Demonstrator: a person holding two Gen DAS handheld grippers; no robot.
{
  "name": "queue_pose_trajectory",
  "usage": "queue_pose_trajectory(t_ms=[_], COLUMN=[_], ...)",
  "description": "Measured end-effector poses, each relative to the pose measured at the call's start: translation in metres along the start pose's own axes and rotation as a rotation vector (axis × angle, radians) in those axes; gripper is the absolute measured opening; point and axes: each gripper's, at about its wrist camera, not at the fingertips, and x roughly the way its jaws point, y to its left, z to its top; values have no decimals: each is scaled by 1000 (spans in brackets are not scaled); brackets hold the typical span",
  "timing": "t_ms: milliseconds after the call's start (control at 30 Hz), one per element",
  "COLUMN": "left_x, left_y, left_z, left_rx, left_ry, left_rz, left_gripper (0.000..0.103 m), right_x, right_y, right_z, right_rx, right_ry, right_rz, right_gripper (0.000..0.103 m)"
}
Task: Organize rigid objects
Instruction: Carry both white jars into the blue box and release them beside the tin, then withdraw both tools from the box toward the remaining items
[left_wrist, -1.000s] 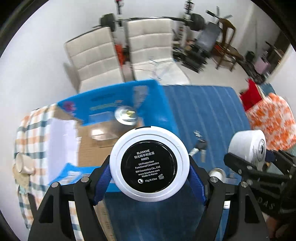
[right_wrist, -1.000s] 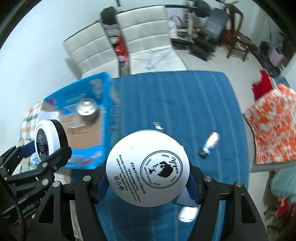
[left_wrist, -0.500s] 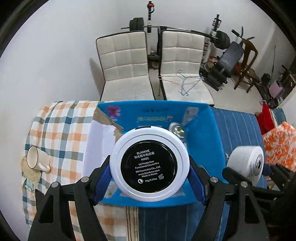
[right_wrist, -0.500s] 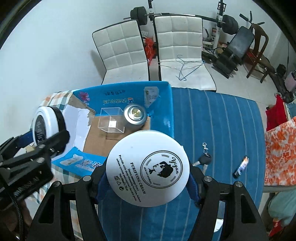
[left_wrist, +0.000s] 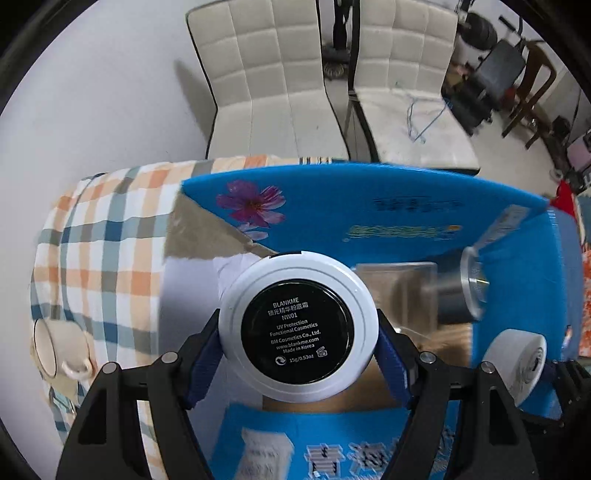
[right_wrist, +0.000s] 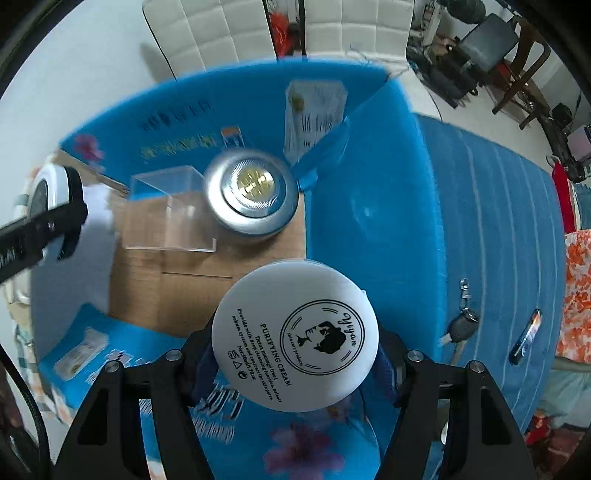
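My left gripper (left_wrist: 298, 334) is shut on a white round compact (left_wrist: 297, 326) with a black label, held over the left part of an open blue cardboard box (left_wrist: 406, 199). My right gripper (right_wrist: 295, 341) is shut on a white purifying cream jar (right_wrist: 295, 336), held over the box's (right_wrist: 369, 155) near right corner. The cream jar (left_wrist: 517, 363) shows at the right edge of the left wrist view. The compact (right_wrist: 50, 184) shows at the left of the right wrist view. On the box's brown floor sit a silver round tin (right_wrist: 253, 194) and a clear plastic case (right_wrist: 166, 214).
The box stands on a table, with a checked cloth (left_wrist: 103, 236) on the left and a blue striped cloth (right_wrist: 498, 221) on the right. A cream mug (left_wrist: 55, 345) lies on the checked cloth. Keys (right_wrist: 461, 321) and a small tube (right_wrist: 526, 334) lie on the blue cloth. Two white chairs (left_wrist: 273, 81) stand behind.
Both grippers have carried their jars leftward and lower, from over the blue striped cloth to over the open box. The box now looks much closer in both views.
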Motion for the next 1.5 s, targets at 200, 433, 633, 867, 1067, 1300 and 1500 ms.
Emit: queue_pose_trajectory(t_ms=[200,433,633,867,1067,1300,1500], left_x=[28,47,52,50,38,11,-32], left_y=[2,-1,7,7,8,16,21], left_z=[10,12,16,17,12,-3,-27], left_rx=[14,39,-3,-1,1,-28,-41], left_ry=[66,127,173,230,225,187,98], left_rz=[-4,-12,-70,-89,-68,-82,-76], left_gripper=[73,74,74,76,92,102,102], right_x=[24,57,74,76,64,33,-11], right_y=[22,32,25,12,8,-3,-5], right_z=[14,22,29,43,48,42,26], right_rx=[-53,-67,-31,-9,-14,-17,-45], right_ry=[41,123,194,234,219,170,96], right_rz=[-34,-39,9,13,24,9,8], right_gripper=[71,71,72,73,88,95,95])
